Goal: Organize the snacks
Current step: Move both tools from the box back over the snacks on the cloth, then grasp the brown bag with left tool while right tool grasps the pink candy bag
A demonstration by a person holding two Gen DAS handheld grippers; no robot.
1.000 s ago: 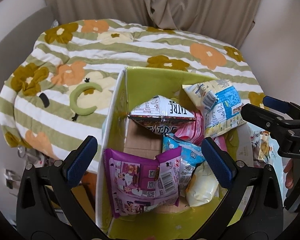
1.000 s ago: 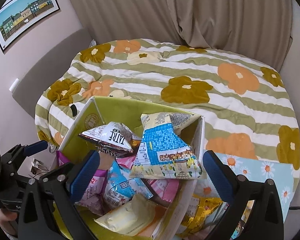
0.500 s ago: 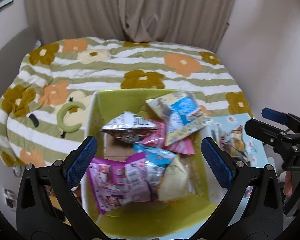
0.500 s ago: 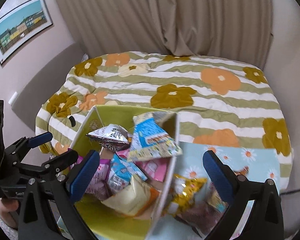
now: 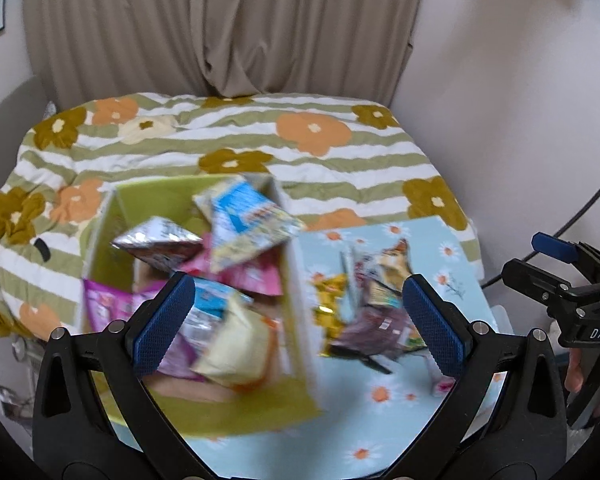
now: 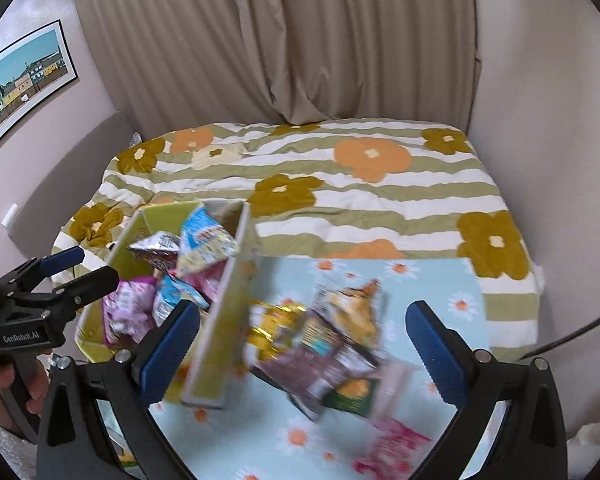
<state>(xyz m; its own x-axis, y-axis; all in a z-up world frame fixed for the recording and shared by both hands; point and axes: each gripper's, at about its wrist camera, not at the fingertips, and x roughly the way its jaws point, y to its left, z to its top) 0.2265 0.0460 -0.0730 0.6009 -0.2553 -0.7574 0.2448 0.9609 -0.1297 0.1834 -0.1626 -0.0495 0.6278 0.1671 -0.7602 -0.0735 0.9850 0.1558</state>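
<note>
Both views are blurred. A yellow-green cardboard box (image 5: 112, 216) stands on the left part of a light-blue daisy-print table (image 5: 380, 420), its far end against the bed (image 5: 340, 168) with the striped flower quilt. Snack packets fill the box: a blue-and-white bag (image 5: 248, 220) leaning on its far right corner, a silver pyramid pack (image 5: 160, 240), a purple pack (image 5: 104, 308) and a pale yellow pack (image 5: 232, 352). Just right of the box, loose packets (image 6: 332, 344) lie heaped on the table, with a pink packet (image 6: 392, 444) nearer the front edge. The left tongs (image 5: 296, 320) and right tongs (image 6: 300, 340) both hang above, spread wide and holding nothing.
</note>
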